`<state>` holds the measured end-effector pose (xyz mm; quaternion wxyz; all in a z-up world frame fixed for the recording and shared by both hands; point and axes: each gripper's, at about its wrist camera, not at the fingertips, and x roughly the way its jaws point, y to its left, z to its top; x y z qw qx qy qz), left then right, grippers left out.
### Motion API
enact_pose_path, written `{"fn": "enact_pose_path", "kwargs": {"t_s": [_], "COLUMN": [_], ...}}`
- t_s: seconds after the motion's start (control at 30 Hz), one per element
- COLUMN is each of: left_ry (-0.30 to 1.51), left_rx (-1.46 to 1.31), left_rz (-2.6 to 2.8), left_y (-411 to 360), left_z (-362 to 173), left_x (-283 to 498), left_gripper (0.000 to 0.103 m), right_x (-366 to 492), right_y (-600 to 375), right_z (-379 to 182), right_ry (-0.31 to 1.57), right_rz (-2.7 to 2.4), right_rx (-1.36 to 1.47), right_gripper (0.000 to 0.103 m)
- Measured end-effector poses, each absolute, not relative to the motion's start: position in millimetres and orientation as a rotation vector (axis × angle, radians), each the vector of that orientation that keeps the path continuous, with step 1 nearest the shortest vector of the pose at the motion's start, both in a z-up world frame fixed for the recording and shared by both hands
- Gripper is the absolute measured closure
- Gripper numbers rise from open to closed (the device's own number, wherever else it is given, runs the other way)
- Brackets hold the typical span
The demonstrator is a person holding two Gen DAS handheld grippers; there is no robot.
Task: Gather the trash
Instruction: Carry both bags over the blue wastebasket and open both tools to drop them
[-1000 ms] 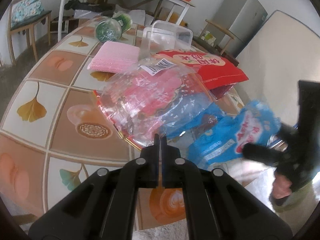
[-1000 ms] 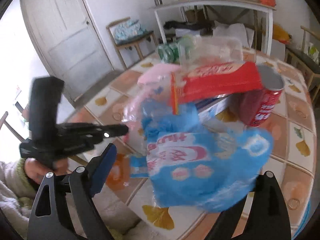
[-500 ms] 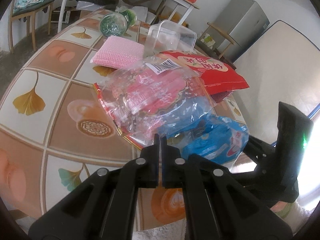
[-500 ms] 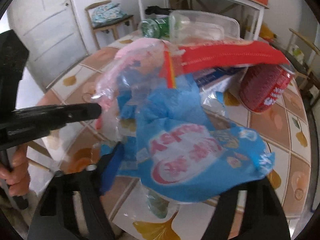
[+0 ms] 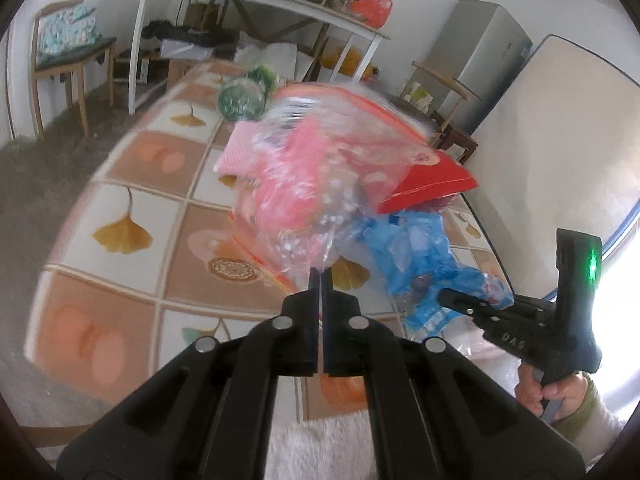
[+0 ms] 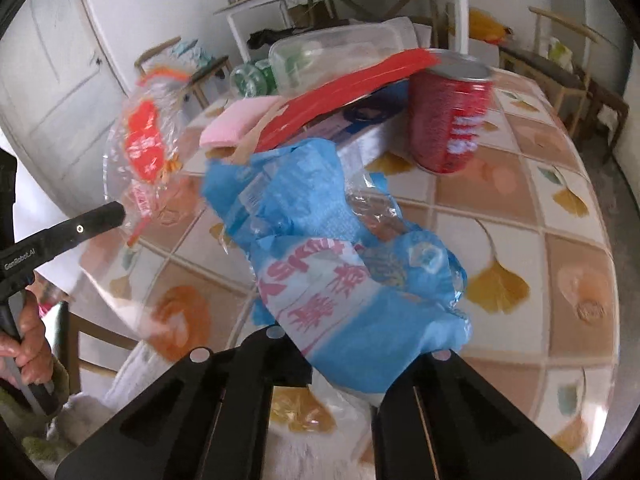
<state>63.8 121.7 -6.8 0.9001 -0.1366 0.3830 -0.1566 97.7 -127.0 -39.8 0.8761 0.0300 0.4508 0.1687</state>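
My left gripper (image 5: 320, 280) is shut on the edge of a clear plastic wrapper with red and pink print (image 5: 308, 184), lifted off the tiled table (image 5: 132, 200); the wrapper also shows in the right wrist view (image 6: 148, 148). My right gripper (image 6: 340, 360) is shut on a blue plastic bag with pink lettering (image 6: 336, 264), which hangs in front of its fingers; the bag also shows in the left wrist view (image 5: 416, 256). The right fingertips are hidden by the bag.
On the table lie a red packet (image 6: 344, 84), a red can (image 6: 452, 120), a pink sponge (image 6: 240, 120), a clear plastic box (image 6: 336, 52) and a green bottle (image 5: 240, 96). A white side table (image 5: 256, 4) and chairs stand behind.
My left gripper has lifted the clear wrapper off the table. My right gripper has closed on the blue bag and pulled it toward the table's near edge.
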Motion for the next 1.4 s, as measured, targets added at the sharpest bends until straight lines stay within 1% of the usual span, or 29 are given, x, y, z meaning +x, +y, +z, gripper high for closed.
{"fn": "enact_pose_path", "kwargs": {"t_s": [0.17,0.37,0.47,0.6,0.67,0.7,0.77,0.83,0.9,0.97,1.1,1.17,1.3,1.4], "left_ry": [0.738,0.665,0.655,0.672,0.689,0.715,0.754,0.836,0.934,1.060,1.293,1.393,1.571,1.642], "left_rx": [-0.233,-0.165,-0.133,-0.090,-0.059,-0.032,0.005,0.065,0.105,0.130,0.219,0.256,0.325,0.384], "left_rz": [-0.373,-0.519,-0.634,-0.836,-0.918,-0.978,-1.045,-1.124,-1.170,-1.200,-1.219,-1.210,-1.126,-1.061], "left_y": [112,67,28,-47,-86,-119,-160,-221,-271,-322,-420,-457,-516,-542], "left_z": [27,75,95,119,126,129,129,119,101,76,5,-29,-106,-155], "left_x": [40,29,36,56,66,75,83,99,115,130,159,170,189,194], "left_gripper": [0.103,0.103,0.103,0.103,0.103,0.103,0.103,0.103,0.103,0.103,0.103,0.103,0.103,0.103], "right_x": [66,28,6,-21,-32,-38,-43,-42,-36,-29,-6,4,18,29], "right_y": [-163,-236,-282,-349,-381,-401,-433,-458,-490,-516,-571,-597,-628,-652], "right_z": [-19,13,30,40,36,32,17,-1,-32,-63,-149,-195,-259,-304], "right_ry": [0.887,0.757,0.663,0.576,0.562,0.559,0.572,0.595,0.642,0.686,0.786,0.811,0.802,0.776], "right_rz": [0.332,0.238,0.141,-0.035,-0.112,-0.161,-0.225,-0.264,-0.297,-0.310,-0.322,-0.336,-0.361,-0.381], "right_rx": [0.150,0.313,0.382,0.446,0.489,0.512,0.560,0.611,0.696,0.793,1.064,1.215,1.428,1.590], "right_gripper": [0.098,0.099,0.099,0.098,0.099,0.099,0.099,0.099,0.099,0.099,0.099,0.099,0.099,0.098]}}
